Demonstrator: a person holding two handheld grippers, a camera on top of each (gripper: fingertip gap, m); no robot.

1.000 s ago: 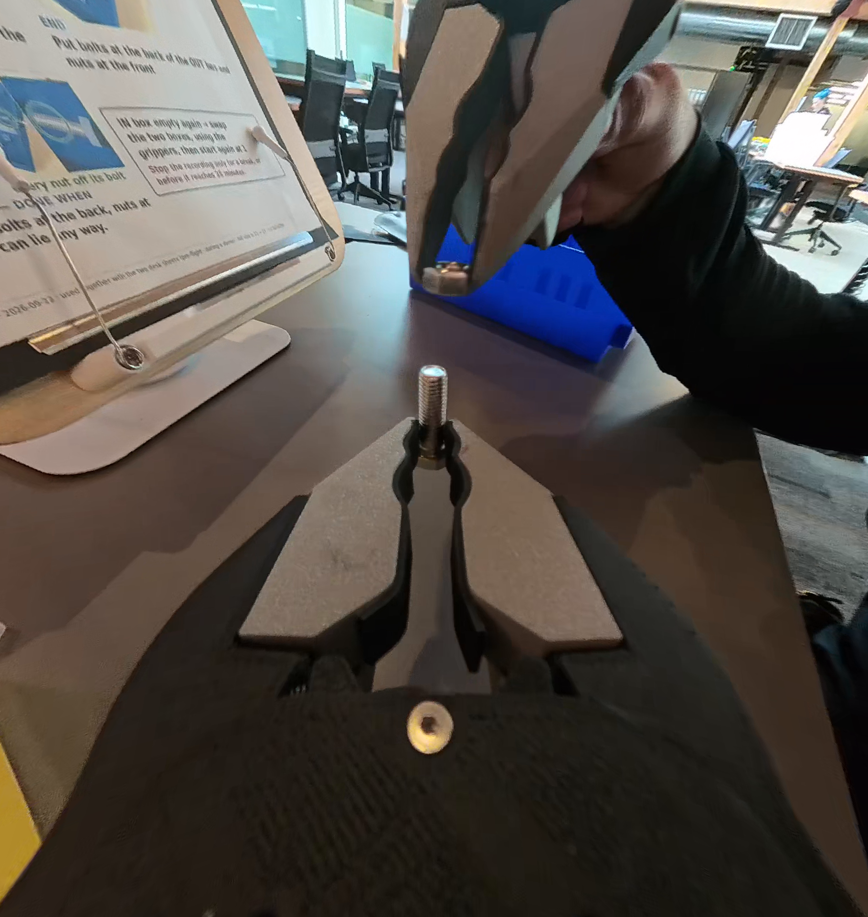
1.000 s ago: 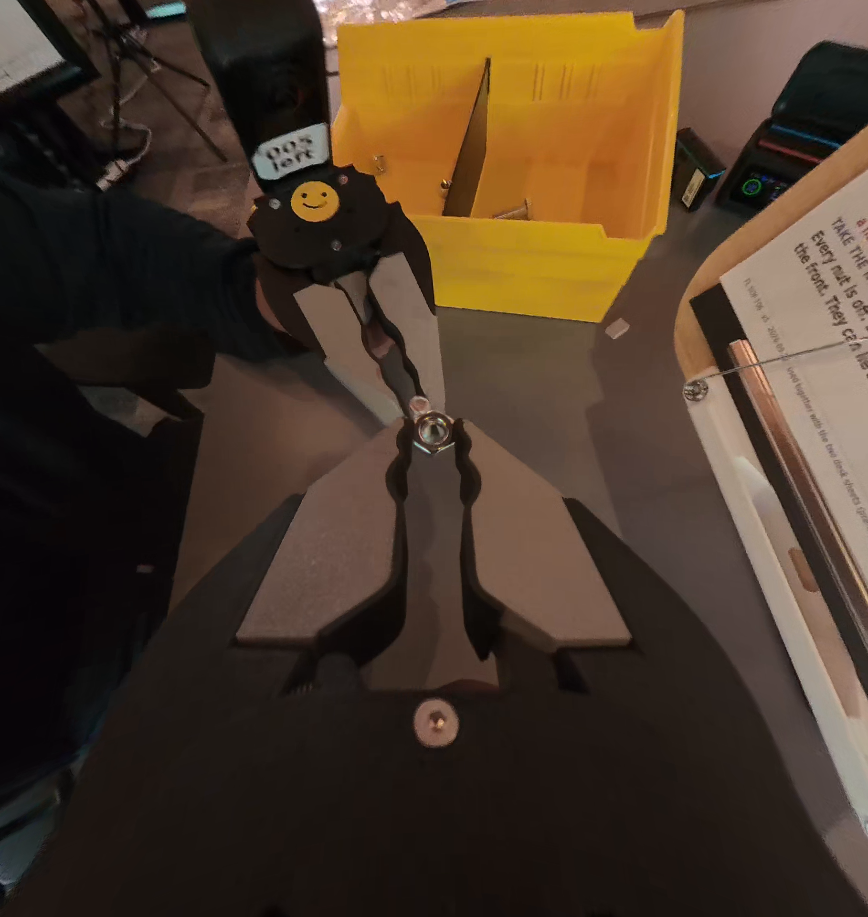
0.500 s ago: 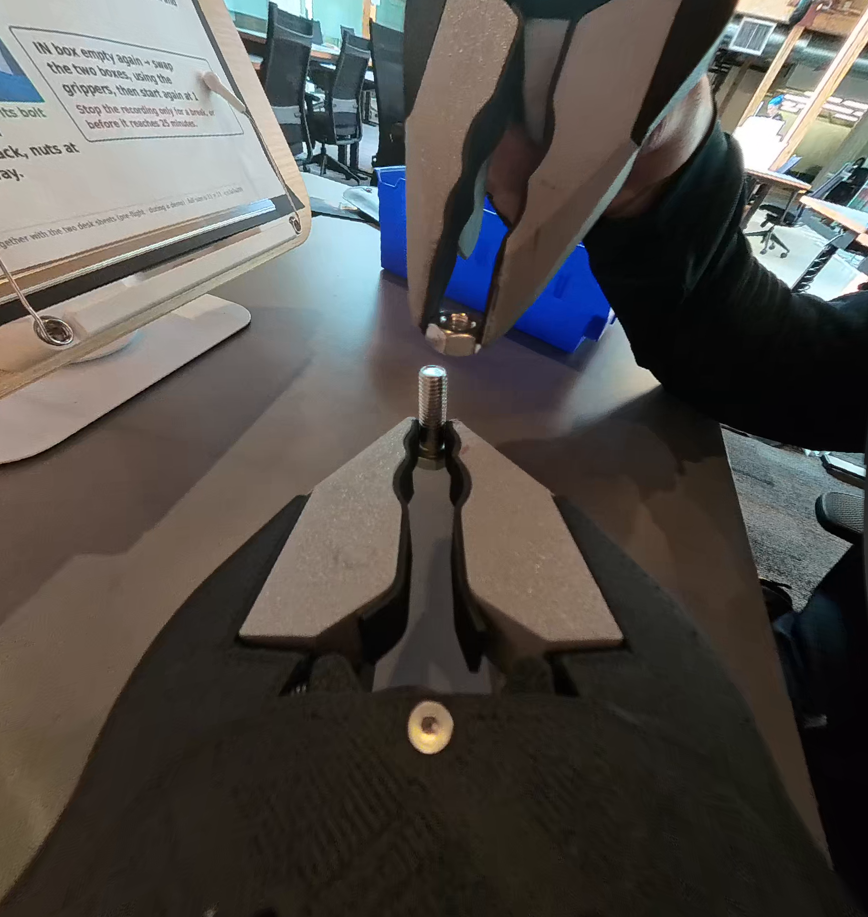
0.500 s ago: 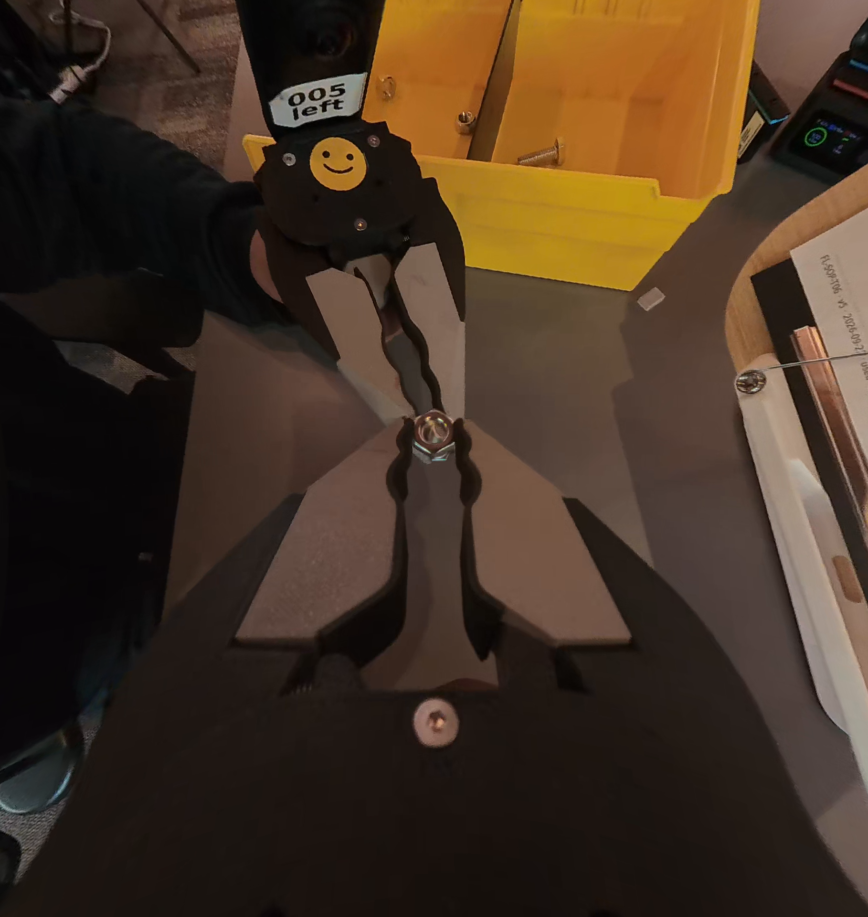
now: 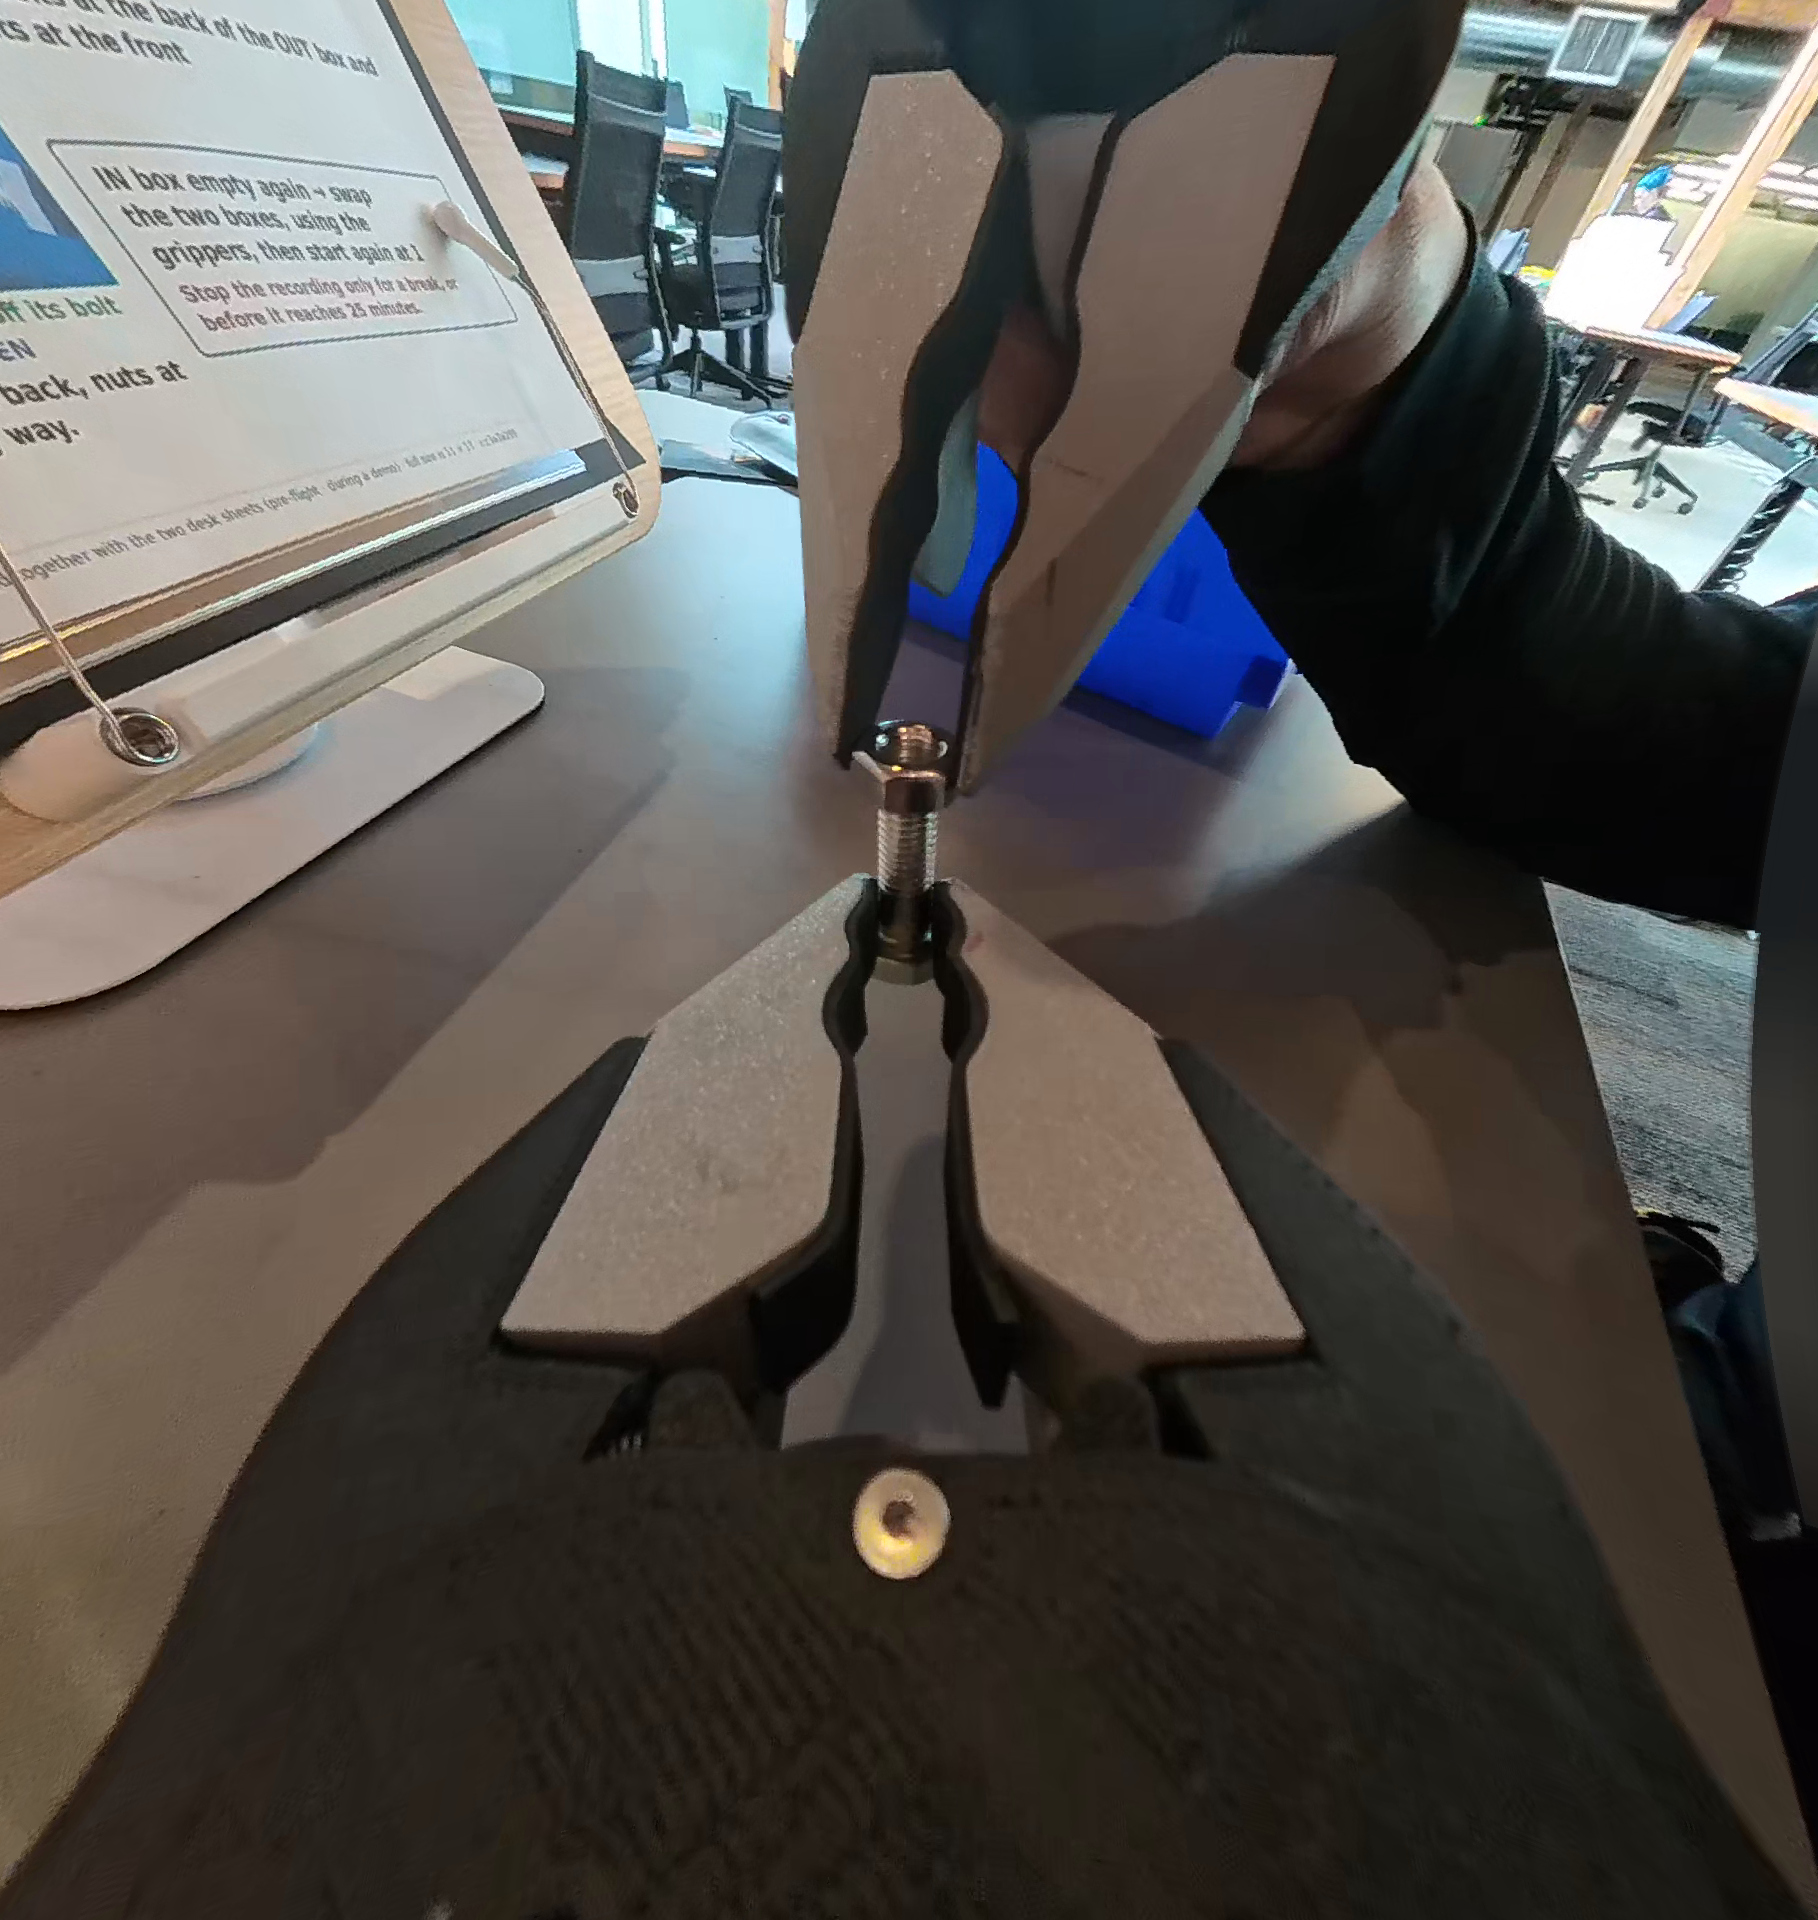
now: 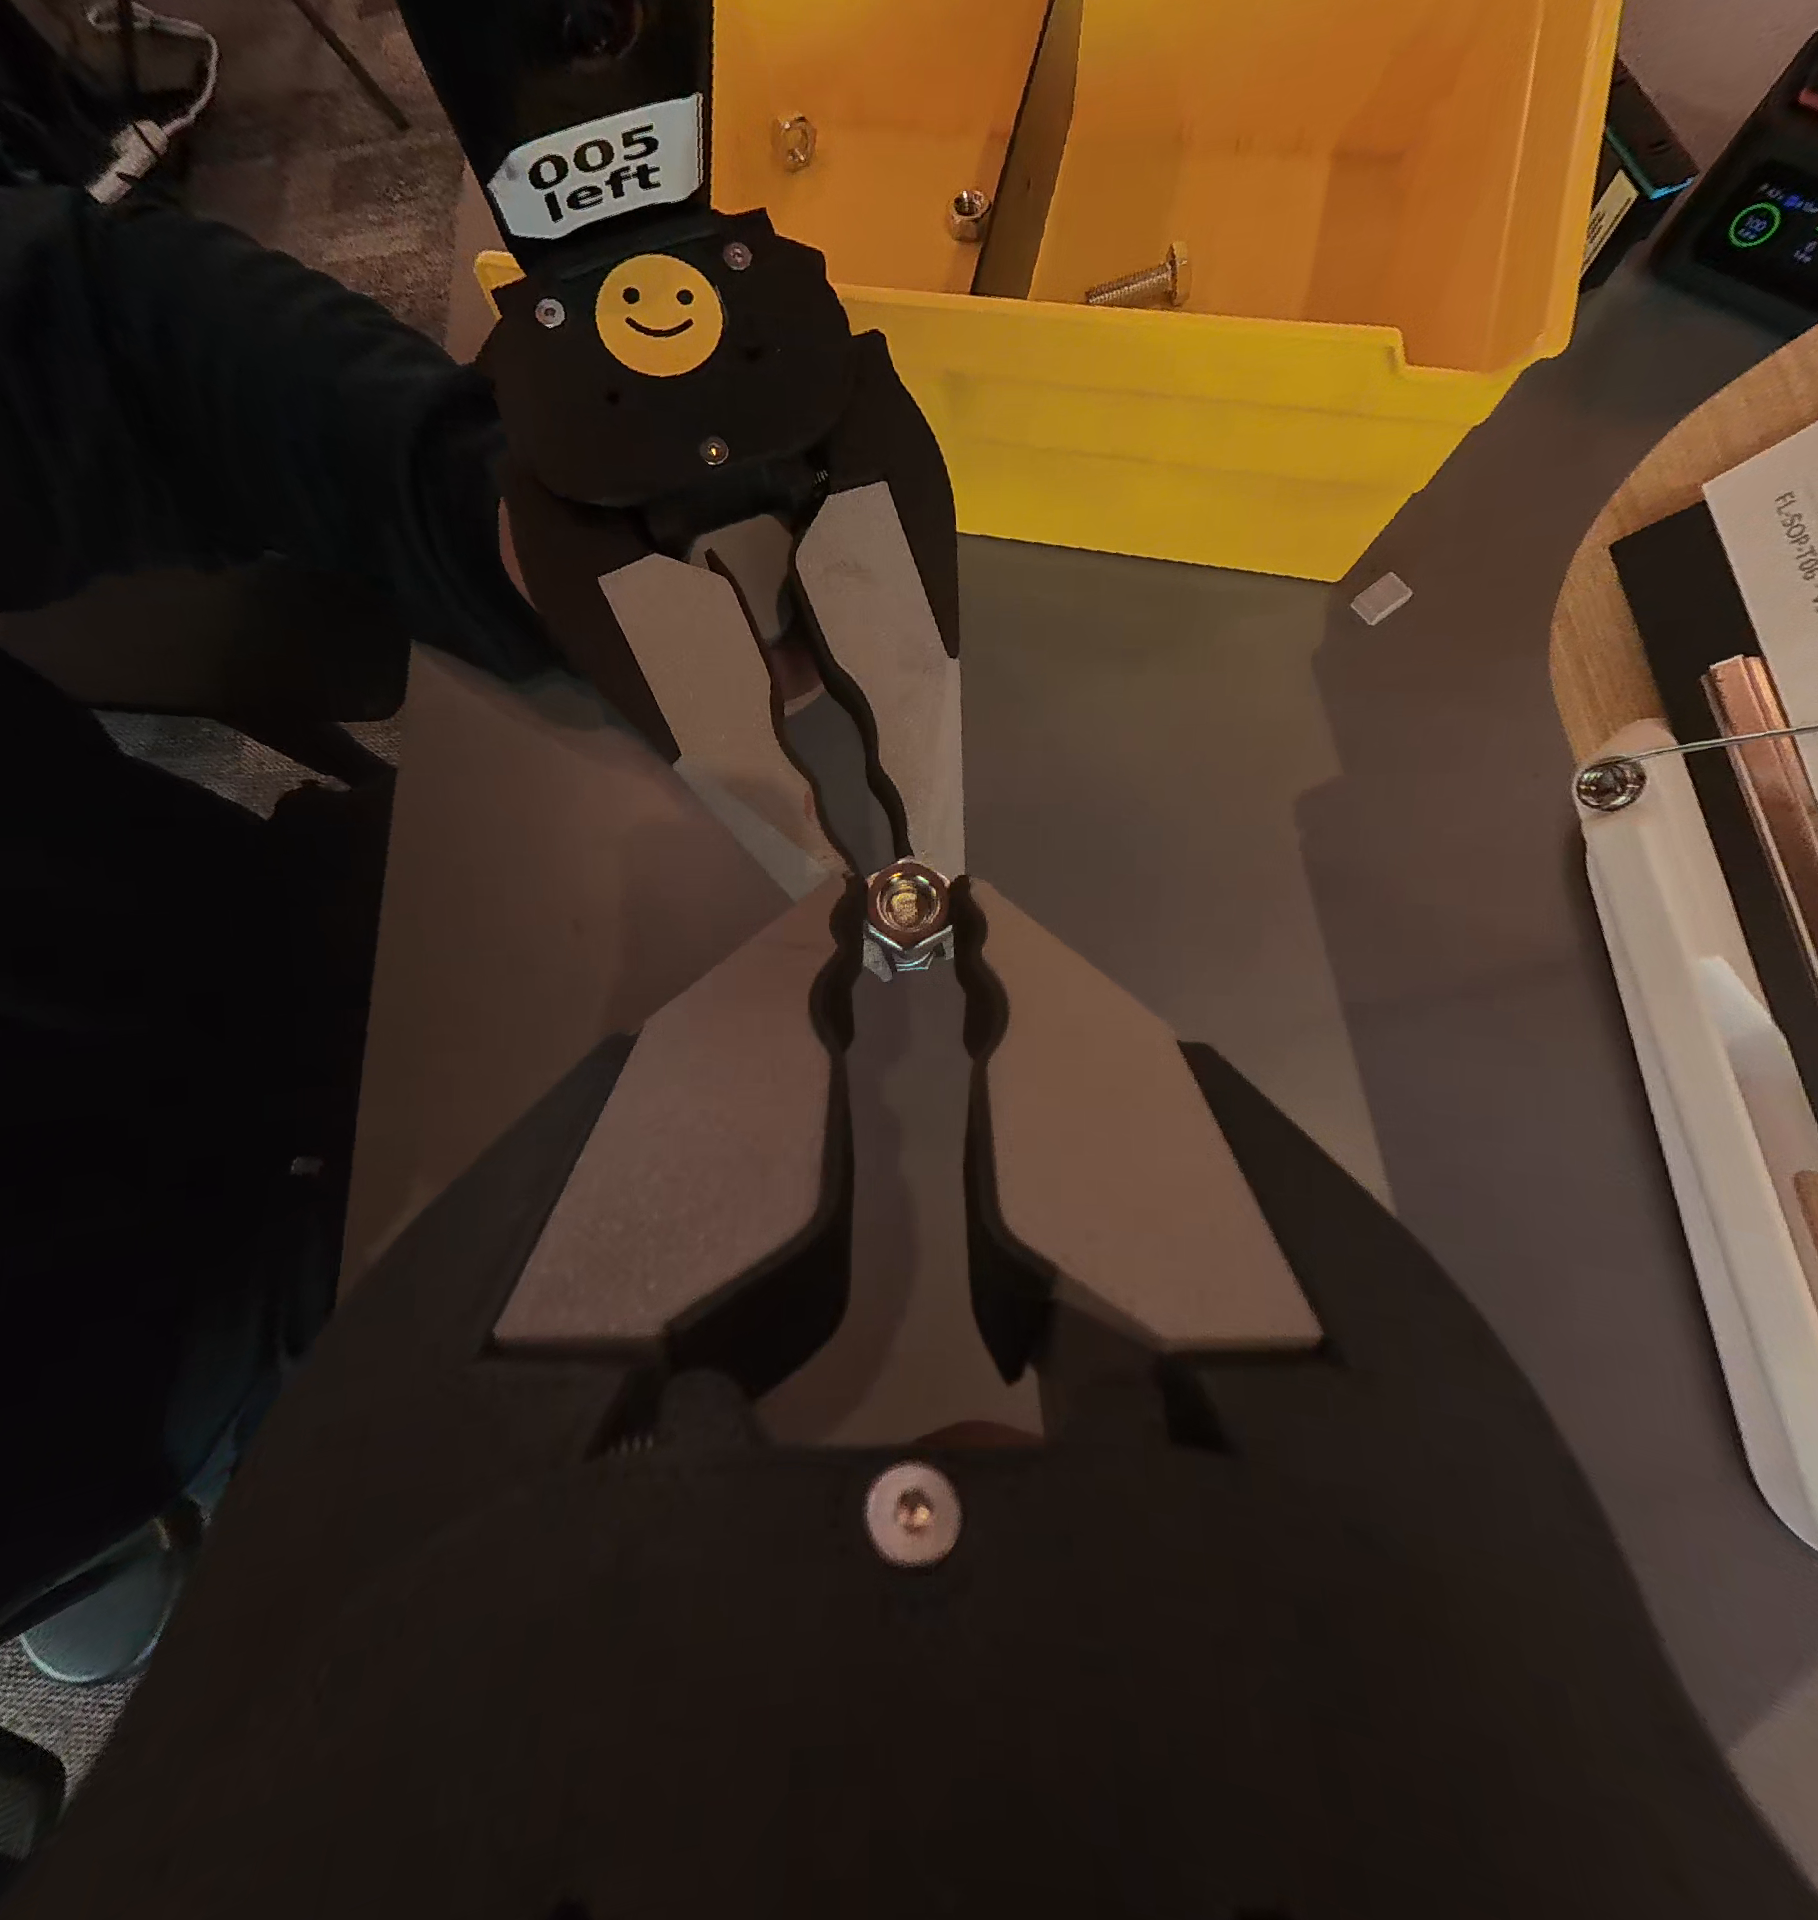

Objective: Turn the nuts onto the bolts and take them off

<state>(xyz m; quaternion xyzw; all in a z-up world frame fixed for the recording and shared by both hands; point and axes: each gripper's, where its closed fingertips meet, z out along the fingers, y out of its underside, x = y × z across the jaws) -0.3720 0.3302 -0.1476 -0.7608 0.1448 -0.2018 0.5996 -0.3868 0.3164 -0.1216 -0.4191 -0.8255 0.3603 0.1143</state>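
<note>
Nut [image 5: 903, 756], pinched in the right gripper [image 5: 905, 764], now sits on the bolt [image 5: 906, 854] tip, no longer apart; left gripper [image 5: 905, 914] clamps the upright bolt.

Hidden parts around the nut and bolt

The bolt [image 5: 905, 852] shows only its threaded shank; its head sits buried between the closed left tongs [image 5: 905, 925], and its tip disappears inside the nut [image 5: 903, 750], so how far the threads have caught cannot be told. In the right wrist view the nut [image 6: 907, 914] covers the bolt almost wholly. The right tongs [image 5: 905, 764], gripping the nut, block most of the blue bin [image 5: 1144, 634]. The yellow bin [image 6: 1196, 416] is cut off by the top edge, its back wall out of view. The instruction sheet on the stand [image 5: 261, 343] runs off the left edge.
</note>
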